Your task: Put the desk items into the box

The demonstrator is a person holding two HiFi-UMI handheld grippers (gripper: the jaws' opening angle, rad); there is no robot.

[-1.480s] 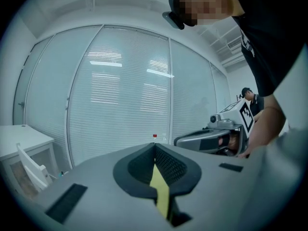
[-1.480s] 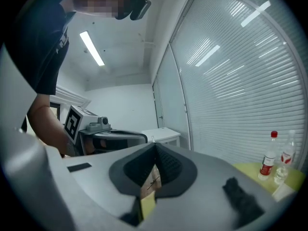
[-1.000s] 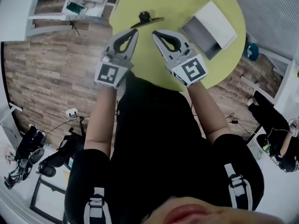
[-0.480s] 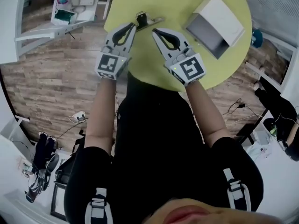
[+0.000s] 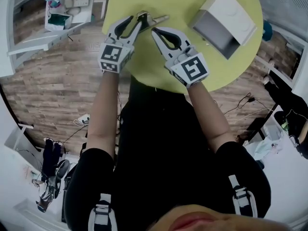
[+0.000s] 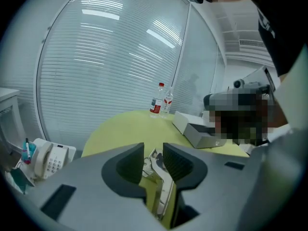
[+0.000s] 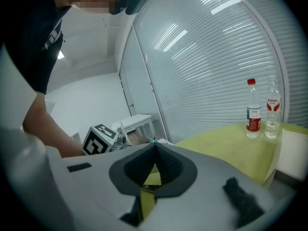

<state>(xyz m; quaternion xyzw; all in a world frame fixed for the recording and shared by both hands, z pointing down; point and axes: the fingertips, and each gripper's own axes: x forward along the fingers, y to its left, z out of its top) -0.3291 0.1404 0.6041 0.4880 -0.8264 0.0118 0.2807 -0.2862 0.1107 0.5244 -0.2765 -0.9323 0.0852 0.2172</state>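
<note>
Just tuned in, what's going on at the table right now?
A person holds two grippers over the round yellow table. The left tongs have just been opening and straddle the metal stapler, not pressing it yet. The right tongs are shut and empty alongside. The open box waits further right.

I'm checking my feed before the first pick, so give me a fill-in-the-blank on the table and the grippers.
1. The right gripper's jaws are ___.
2. ___ bottles stand on the table.
3. The metal desk item lies between the jaws of the ___ gripper.

Missing words: shut; two; left.

Note: the left gripper's jaws have just been opening, and its pads do not press on the metal desk item.
</note>
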